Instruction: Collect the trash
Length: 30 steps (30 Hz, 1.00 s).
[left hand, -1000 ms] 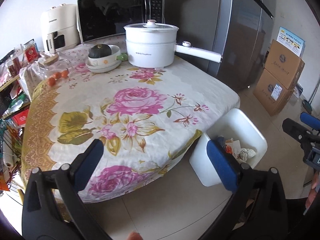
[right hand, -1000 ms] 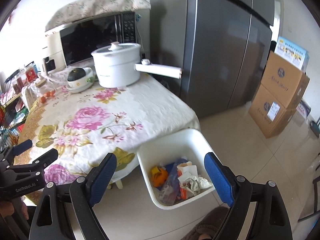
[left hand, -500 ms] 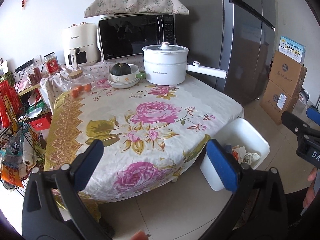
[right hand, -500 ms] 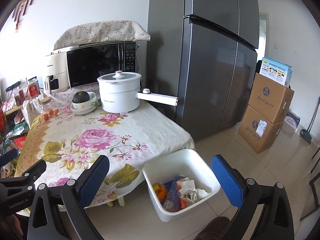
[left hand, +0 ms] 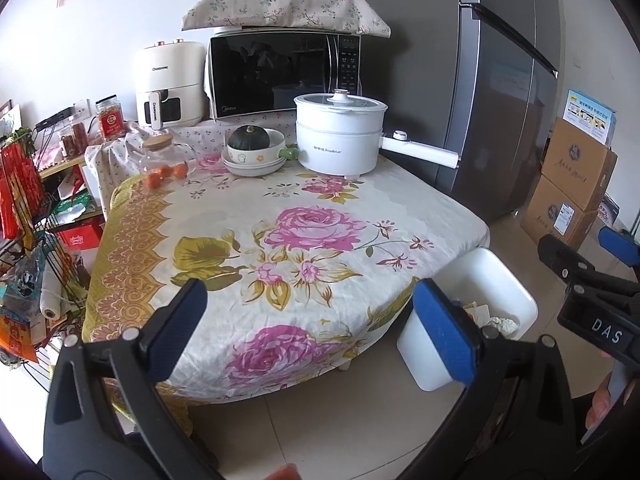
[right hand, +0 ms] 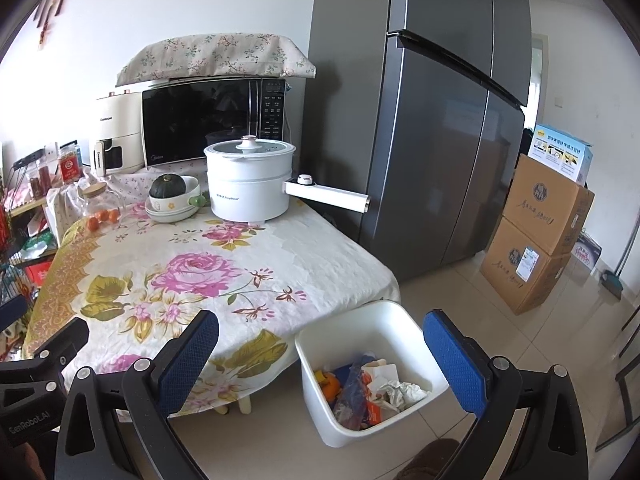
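Observation:
A white bin [right hand: 384, 328] stands on the floor at the table's near right corner; it holds crumpled paper, wrappers and an orange peel [right hand: 374, 392]. My right gripper [right hand: 320, 356] hovers above and in front of the bin, open wide with nothing between its blue pads. My left gripper [left hand: 310, 328] hangs open over the near edge of the floral tablecloth [left hand: 280, 248], also empty. The bin [left hand: 496, 280] shows at the right of the left wrist view, partly behind one blue pad. The right gripper [left hand: 592, 264] juts in at that view's right edge.
On the table's far side stand a white electric pot [right hand: 250, 182] with a long handle, stacked bowls with a dark squash [right hand: 170, 194], a glass jar with small oranges [left hand: 166, 162], a microwave [left hand: 286, 76] and an air fryer. A grey fridge [right hand: 436, 120], stacked cardboard boxes [right hand: 540, 236], a cluttered wire rack [left hand: 28, 240].
Both grippers have drawn back and tilted up, so the table and bin look farther away and more of the wall and fridge shows. The right gripper's jaws stand a little wider than a second ago.

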Each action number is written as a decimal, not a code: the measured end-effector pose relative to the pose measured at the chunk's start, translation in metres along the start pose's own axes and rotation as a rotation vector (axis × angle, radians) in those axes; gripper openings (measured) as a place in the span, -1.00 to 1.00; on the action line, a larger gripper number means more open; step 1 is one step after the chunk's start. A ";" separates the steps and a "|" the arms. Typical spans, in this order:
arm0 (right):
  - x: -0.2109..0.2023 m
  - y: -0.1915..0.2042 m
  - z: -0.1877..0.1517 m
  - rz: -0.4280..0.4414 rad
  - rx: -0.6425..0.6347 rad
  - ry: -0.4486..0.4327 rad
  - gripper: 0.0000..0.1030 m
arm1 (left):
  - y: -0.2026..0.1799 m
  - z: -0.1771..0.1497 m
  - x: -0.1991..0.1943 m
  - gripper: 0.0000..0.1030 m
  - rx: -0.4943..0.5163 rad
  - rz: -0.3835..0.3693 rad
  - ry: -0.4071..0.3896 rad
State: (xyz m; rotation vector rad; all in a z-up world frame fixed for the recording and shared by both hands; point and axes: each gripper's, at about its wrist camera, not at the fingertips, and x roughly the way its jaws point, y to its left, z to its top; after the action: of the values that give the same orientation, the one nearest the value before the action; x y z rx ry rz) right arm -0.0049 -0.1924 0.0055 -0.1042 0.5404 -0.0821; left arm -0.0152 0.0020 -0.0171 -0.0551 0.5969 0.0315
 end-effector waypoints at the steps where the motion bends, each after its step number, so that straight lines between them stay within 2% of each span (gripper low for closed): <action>1: 0.000 -0.001 0.000 -0.002 0.002 0.000 1.00 | 0.001 0.000 -0.001 0.99 -0.003 0.000 -0.002; 10: 0.000 -0.007 -0.002 -0.013 0.021 0.010 1.00 | 0.003 0.003 -0.001 0.99 -0.020 -0.001 -0.013; 30: -0.006 -0.013 -0.001 -0.039 0.029 -0.024 1.00 | -0.001 0.005 -0.003 0.99 -0.023 -0.042 -0.030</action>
State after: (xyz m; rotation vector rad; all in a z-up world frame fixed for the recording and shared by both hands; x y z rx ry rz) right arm -0.0115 -0.2052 0.0092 -0.0871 0.5127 -0.1267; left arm -0.0143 0.0013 -0.0112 -0.0893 0.5656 -0.0020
